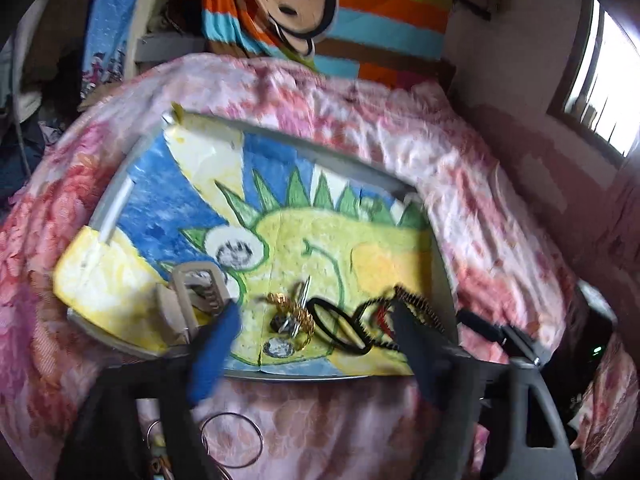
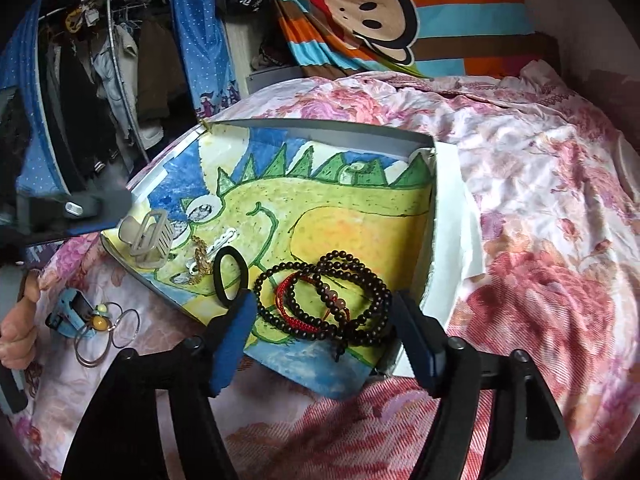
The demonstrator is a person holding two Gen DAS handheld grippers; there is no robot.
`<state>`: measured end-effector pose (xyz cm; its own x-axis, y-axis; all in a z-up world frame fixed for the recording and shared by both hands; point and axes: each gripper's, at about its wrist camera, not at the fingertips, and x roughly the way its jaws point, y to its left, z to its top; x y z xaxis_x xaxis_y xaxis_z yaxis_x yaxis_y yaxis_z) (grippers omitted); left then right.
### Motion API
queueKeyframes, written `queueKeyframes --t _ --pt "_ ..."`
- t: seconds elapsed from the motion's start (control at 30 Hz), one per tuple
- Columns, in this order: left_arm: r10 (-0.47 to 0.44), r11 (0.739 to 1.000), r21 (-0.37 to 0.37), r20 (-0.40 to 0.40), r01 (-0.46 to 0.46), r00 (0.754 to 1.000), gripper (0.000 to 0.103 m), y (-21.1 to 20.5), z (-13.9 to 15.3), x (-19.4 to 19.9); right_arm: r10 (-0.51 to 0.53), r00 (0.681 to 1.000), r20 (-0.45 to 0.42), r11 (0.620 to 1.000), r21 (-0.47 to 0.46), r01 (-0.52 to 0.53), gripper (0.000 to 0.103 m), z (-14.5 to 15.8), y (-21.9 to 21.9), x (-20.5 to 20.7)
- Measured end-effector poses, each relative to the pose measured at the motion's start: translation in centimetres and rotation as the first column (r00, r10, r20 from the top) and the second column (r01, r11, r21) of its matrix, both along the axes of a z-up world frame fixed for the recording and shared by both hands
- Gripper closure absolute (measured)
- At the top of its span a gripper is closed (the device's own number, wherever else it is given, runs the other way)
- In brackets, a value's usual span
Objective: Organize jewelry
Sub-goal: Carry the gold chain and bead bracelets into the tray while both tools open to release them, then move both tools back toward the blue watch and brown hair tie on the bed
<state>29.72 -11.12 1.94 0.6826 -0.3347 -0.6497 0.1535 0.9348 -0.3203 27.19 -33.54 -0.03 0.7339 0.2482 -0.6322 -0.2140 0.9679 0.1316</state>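
Right gripper [image 2: 324,332] has its blue pads spread wide around the pile of dark wooden bead bracelets with a red cord [image 2: 324,300], near edge of the painted dinosaur board [image 2: 360,216]. I'd come down low and pinch several strands together. Left gripper [image 1: 316,344] is also spread, empty, over the gold chain [image 1: 290,312].

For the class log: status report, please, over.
Left gripper open, empty. Right gripper open around the beaded bracelets on the dinosaur painting. Black hair tie close beside.
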Motion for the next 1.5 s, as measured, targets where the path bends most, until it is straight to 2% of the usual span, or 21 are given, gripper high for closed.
queueKeyframes --t 0.07,0.13,0.2,0.3,0.47,0.77,0.97,1.1,1.27,1.5 --pt "0.014 1.000 -0.015 0.029 -0.014 0.999 0.014 0.5 1.1 -1.0 -0.015 1.000 0.019 1.000 0.009 0.014 0.024 0.9 0.0 -0.8" --pt "0.024 1.000 -0.004 0.046 -0.024 0.999 0.008 0.8 2.0 -1.8 -0.022 0.999 0.049 1.000 0.013 0.022 0.017 2.2 0.1 -1.8" --pt "0.043 0.999 0.021 0.087 -0.045 0.995 0.006 1.0 3.2 -3.0 -0.026 0.995 0.092 0.999 0.021 0.024 0.008 3.7 0.3 -3.1" --pt "0.067 0.996 0.048 0.145 -0.074 0.987 0.002 1.5 4.6 -4.9 -0.033 0.988 0.150 0.999 0.022 0.030 0.002 5.8 0.6 -5.0" --pt "0.120 0.988 0.067 0.235 -0.139 0.965 0.000 2.9 6.6 -8.5 -0.032 0.973 0.230 0.999 0.014 0.030 0.002 8.8 1.3 -8.3" --pt "0.177 0.974 0.079 0.315 -0.212 0.932 0.000 6.4 7.9 -15.8 -0.060 0.928 0.369 0.998 0.017 0.058 0.002 11.8 3.7 -16.2" --pt "0.183 0.970 0.083 0.365 -0.228 0.913 0.000 8.6 7.8 -20.7 -0.100 0.908 0.406 0.995 0.051 0.086 0.001 11.9 4.5 -21.0" --pt "0.182 0.963 0.119 0.374 -0.242 0.909 0.000 9.8 6.8 -22.9 -0.111 0.912 0.395 0.994 0.032 0.107 0.001 10.7 5.1 -23.5" --pt "0.172 0.959 0.157 0.345 -0.237 0.923 0.000 11.3 4.8 -24.4 -0.108 0.928 0.357 0.993 0.003 0.114 0.002 8.8 5.6 -25.3" --pt "0.165 0.957 0.183 0.288 -0.224 0.943 0.000 12.9 1.5 -25.1 -0.085 0.950 0.301 0.994 -0.036 0.100 0.002 6.4 6.3 -25.8"
